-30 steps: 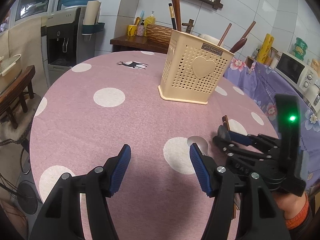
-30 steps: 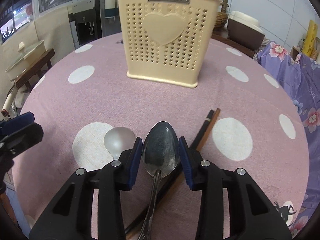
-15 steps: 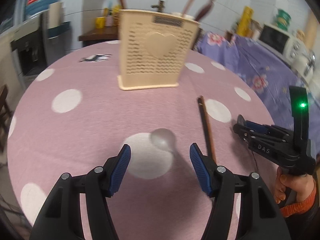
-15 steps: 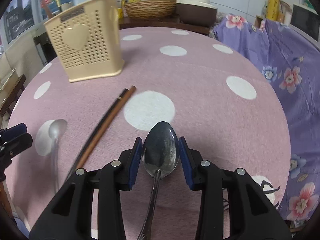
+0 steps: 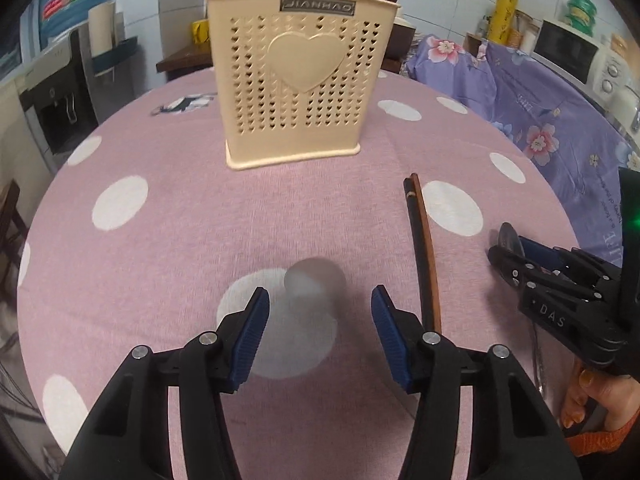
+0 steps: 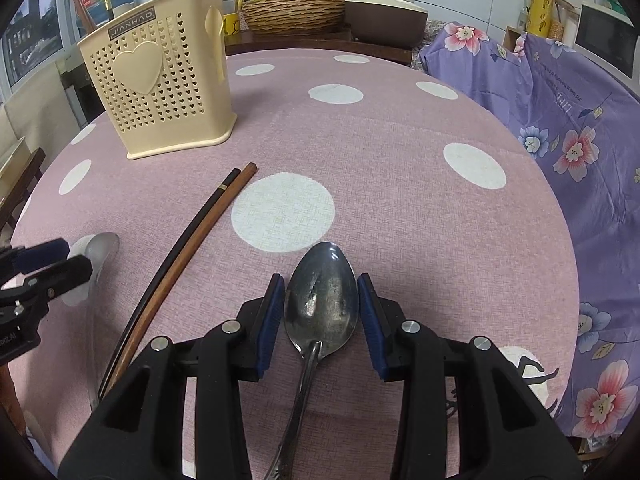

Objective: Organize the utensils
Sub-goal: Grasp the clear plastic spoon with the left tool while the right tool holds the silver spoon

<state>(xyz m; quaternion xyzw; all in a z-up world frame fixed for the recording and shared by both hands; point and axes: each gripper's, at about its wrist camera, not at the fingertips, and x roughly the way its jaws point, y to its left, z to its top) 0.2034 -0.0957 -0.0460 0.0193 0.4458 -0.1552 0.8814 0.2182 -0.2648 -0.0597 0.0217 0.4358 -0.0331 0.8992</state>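
two slim chopsticks [image 6: 188, 240] beside a tarnished oval metal spoon [image 6: 320, 308].

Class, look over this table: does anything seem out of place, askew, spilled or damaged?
Nothing is spilled or broken. A pair of chopsticks and a pale spoon lie loose on the tablecloth rather than in the cream holder. The right gripper holds a dull metal spoon.
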